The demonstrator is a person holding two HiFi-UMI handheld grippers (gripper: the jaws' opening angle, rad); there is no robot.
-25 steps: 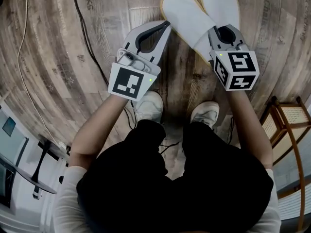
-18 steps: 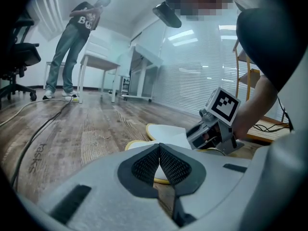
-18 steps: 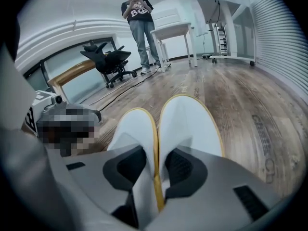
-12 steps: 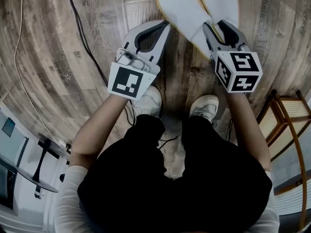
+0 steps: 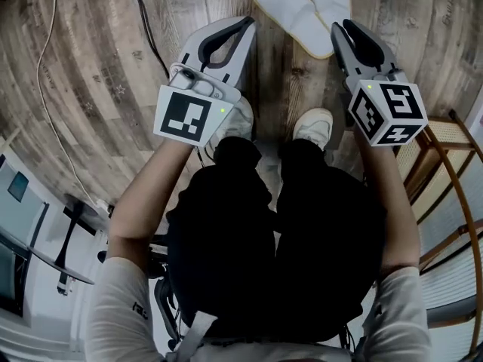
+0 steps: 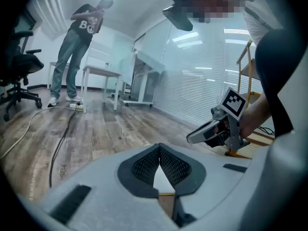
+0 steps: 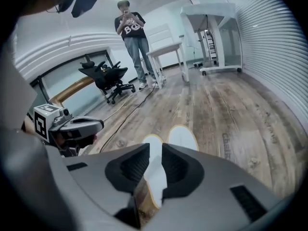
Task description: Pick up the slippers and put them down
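Two white slippers (image 5: 306, 4) with tan soles lie side by side on the wooden floor at the top of the head view. In the right gripper view they show as the pair of slippers (image 7: 181, 136) below the jaws. My right gripper (image 5: 339, 27) hangs above their near ends. Its jaws have just been closing, a narrow gap stays between them, and nothing is in it. My left gripper (image 5: 250, 23) is shut and empty, left of the slippers. A white bit of slipper (image 6: 161, 179) shows under its closed tips.
A black cable (image 5: 147, 29) and a white cable (image 5: 45, 89) run over the floor at left. A wooden chair with a woven seat (image 5: 453, 172) stands at right. The wearer's shoes (image 5: 313, 127) are below the grippers. Another person (image 7: 132, 37), an office chair (image 7: 108, 78) and tables stand farther off.
The right gripper, closed at a slipper's heel a second ago, opened wide, let go and partly closed again. Both grippers rose off the floor; the slippers stay down.
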